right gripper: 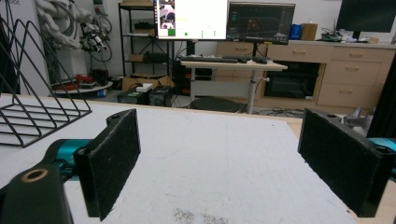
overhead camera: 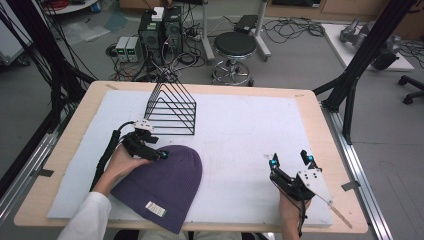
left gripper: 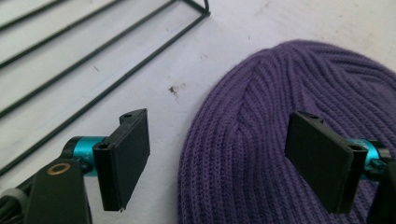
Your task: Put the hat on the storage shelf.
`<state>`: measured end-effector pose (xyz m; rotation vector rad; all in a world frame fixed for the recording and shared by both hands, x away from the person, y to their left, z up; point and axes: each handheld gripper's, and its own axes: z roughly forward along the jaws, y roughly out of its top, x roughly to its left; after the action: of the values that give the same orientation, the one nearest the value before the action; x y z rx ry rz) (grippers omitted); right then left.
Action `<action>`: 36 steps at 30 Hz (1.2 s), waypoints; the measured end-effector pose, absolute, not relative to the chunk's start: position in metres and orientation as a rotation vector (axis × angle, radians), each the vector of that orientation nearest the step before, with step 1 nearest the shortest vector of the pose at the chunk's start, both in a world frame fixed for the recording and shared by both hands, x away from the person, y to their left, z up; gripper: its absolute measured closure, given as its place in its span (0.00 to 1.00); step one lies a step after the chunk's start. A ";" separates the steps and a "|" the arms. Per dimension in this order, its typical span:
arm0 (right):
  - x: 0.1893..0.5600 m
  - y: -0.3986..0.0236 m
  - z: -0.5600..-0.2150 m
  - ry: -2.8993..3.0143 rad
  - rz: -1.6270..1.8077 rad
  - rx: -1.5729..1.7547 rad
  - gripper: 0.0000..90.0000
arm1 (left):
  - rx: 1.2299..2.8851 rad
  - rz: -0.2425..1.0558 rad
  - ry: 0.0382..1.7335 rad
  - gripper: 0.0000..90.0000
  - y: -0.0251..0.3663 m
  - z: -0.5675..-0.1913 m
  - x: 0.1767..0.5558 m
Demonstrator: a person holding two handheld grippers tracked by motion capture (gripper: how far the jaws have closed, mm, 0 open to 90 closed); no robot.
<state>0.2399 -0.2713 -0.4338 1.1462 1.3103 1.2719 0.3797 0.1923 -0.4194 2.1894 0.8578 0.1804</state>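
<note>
Here the white foam mat [overhead camera: 240,125] is laid across the table, with the purple ribbed knit beanie [overhead camera: 165,185] flat at its near left. The black wire rack [overhead camera: 172,107], far left, holds nothing. The left gripper [left gripper: 219,161], jaws spread, straddles the beanie's edge; a grasp seems next, needing closure. The right gripper [overhead camera: 291,161] is held idle, jaws apart.

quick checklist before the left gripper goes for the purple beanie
1. Left gripper open: ok, jaws stand wide apart.
2. Lined up on the purple beanie: ok, one jaw over the knit, the other over bare white mat beside its edge.
3. Beanie gripped: not ok, nothing between the jaws yet.
4. Wire rack out of the way: ok, it stands apart from the beanie.
5. Right gripper free: ok, open, holding nothing.
6. Jaw height over the beanie: cannot tell.
</note>
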 end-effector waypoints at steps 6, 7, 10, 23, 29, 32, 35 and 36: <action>0.240 -0.271 -0.434 1.313 1.275 1.149 0.14 | 2.248 0.168 0.858 0.27 0.186 -0.426 0.381; 0.241 -0.272 -0.434 1.316 1.273 1.140 0.14 | 2.255 0.162 0.858 0.28 0.186 -0.427 0.381; 0.241 -0.271 -0.434 1.319 1.267 1.143 0.14 | 2.267 0.129 0.862 0.30 0.186 -0.430 0.382; 0.243 -0.270 -0.436 1.344 1.240 1.162 0.14 | 2.255 0.094 0.886 0.81 0.184 -0.431 0.374; 0.243 -0.269 -0.435 1.344 1.238 1.162 0.14 | 2.233 -0.006 0.903 0.89 0.187 -0.432 0.376; 0.243 -0.270 -0.435 1.340 1.234 1.160 0.14 | 2.243 0.030 0.884 0.89 0.186 -0.431 0.374; 0.243 -0.270 -0.436 1.344 1.234 1.162 0.14 | 2.257 0.066 0.884 0.89 0.183 -0.429 0.371; 0.243 -0.270 -0.436 1.344 1.234 1.162 0.14 | 2.266 0.076 0.874 0.89 0.183 -0.429 0.371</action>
<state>0.2432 -0.2695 -0.4356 1.1623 1.3445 1.2337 0.3707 0.1832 -0.4288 2.2657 0.8738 0.0760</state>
